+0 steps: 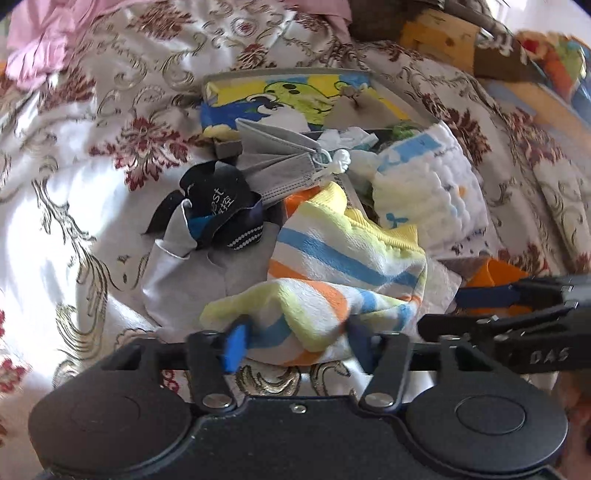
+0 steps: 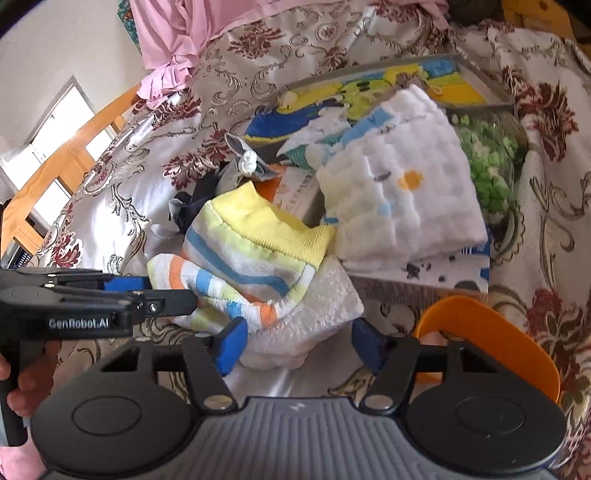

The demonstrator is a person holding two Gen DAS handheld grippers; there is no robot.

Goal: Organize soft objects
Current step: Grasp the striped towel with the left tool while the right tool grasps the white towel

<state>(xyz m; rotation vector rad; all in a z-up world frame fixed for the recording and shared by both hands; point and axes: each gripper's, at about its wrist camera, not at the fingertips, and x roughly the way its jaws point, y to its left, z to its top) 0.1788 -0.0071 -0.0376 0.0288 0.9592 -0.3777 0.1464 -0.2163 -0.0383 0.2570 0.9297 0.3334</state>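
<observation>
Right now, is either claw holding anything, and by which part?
Left claw straddles the striped towel at its near edge; right claw straddles the white foam sheet at its near end. Whether the pads press yet cannot be told.

Left gripper's fingertips (image 1: pixel 236 343) motion-blurred, contact with striped towel (image 1: pixel 332 280) unclear. Orange bowl (image 2: pixel 509 332) half hidden behind right gripper body. Pink cloth (image 2: pixel 177 33) cut by top edge. Black item's (image 1: pixel 218 199) print only partly readable.

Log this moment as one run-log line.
left gripper: jaws around near edge of striped yellow-blue-orange terry towel, grip unclear | right gripper: straddling white foam sheet, grip unclear
</observation>
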